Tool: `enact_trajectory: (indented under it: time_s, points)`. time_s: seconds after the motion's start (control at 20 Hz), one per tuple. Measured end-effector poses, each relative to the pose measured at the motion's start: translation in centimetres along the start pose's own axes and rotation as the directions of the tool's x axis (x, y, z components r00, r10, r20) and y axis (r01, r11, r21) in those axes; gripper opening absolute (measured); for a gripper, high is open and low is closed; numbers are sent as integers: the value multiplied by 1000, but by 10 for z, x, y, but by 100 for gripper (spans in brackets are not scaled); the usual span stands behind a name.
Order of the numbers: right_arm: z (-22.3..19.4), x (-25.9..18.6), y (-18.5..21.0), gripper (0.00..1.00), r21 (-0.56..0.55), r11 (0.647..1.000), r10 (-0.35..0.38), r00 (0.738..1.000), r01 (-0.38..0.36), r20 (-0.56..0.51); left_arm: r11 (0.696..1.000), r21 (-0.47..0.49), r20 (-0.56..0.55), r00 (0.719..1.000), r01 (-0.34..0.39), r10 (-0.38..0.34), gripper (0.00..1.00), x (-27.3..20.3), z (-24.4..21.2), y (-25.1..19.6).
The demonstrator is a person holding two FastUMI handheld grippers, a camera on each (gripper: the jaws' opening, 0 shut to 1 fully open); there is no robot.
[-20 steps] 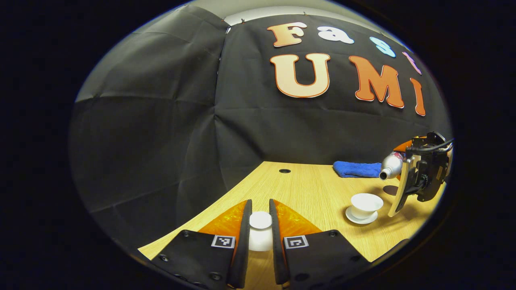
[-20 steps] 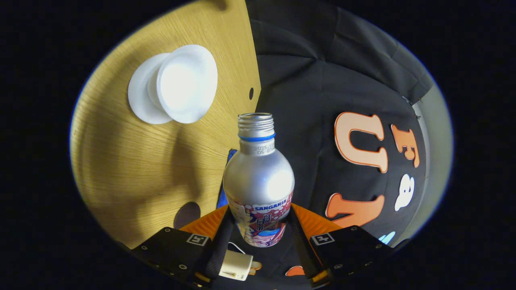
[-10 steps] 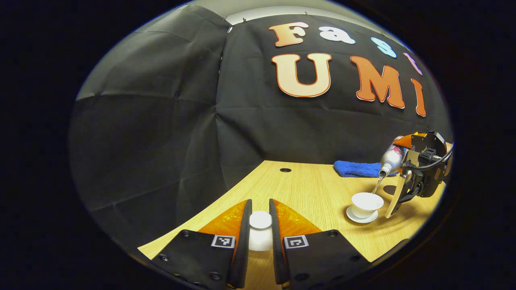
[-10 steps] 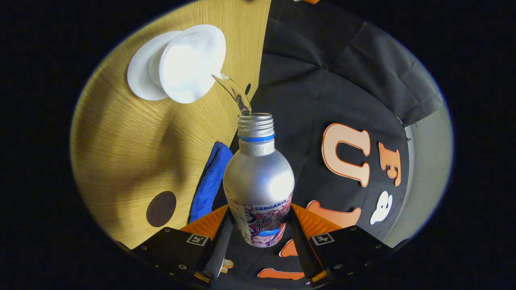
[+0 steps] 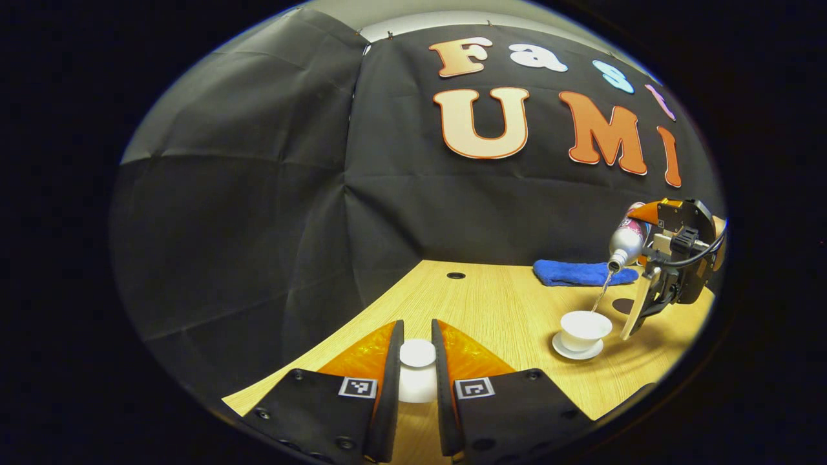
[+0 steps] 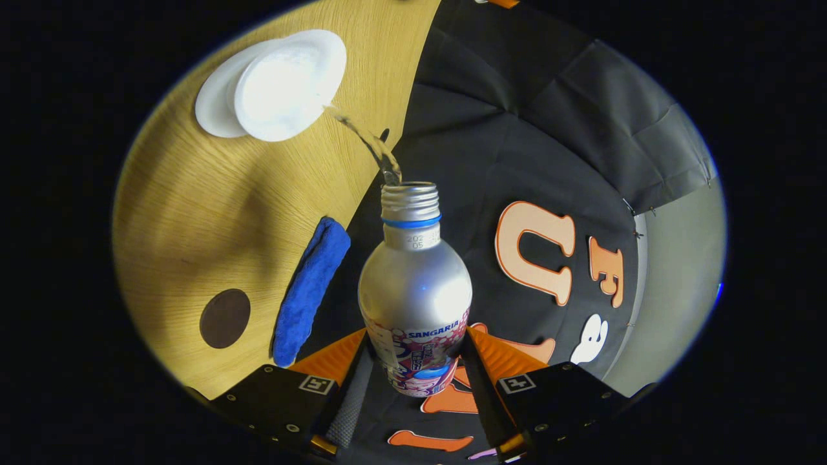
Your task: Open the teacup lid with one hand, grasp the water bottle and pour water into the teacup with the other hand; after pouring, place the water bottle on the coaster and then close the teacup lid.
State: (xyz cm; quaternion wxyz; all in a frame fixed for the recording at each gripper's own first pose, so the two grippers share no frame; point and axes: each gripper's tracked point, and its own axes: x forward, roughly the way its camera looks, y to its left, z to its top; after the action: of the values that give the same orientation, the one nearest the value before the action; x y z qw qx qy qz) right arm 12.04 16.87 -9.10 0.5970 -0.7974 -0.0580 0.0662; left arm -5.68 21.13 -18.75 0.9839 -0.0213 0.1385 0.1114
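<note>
**Two grippers busy, water going in**

Folded blue cloth (image 6: 309, 292) and round brown coaster (image 6: 224, 318) sit on the light wooden table (image 5: 491, 303), clear of the pour. Stream's longer than half a second ago. Right gripper (image 6: 413, 381) clamps the tilted silver metal water bottle (image 6: 415, 290) over the white teacup (image 5: 585, 326); left gripper (image 5: 417, 381) pinches the white lid (image 5: 417, 371).

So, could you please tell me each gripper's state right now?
Left gripper: shut on the teacup lid.
Right gripper: shut on the water bottle, pouring.

Water bottle (image 6: 415, 290) tipped over teacup (image 6: 287, 84)
</note>
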Motion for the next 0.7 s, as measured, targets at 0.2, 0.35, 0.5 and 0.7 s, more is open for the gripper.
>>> enact_trajectory:
  time_s: [0.2, 0.35, 0.5, 0.7]
  points:
    - [-4, 0, -11, 77, -26, 1000, -14, 1000, 14, 10, 1000, 4, 0, 1000, 4, -4, 30, -1, 2, -1]
    - [-7, 1, -16, 77, -43, 999, -29, 1000, 29, 11, 1000, 2, 1, 1000, 8, -8, 30, 0, 2, -1]
    - [-6, 1, -18, 77, -61, 997, -41, 999, 42, 16, 1000, 1, -1, 1000, 15, -15, 30, -1, 3, -3]
    - [-2, -1, -18, 77, -102, 994, -45, 998, 48, 34, 1000, 2, -7, 1000, 22, -22, 30, -1, 2, -4]
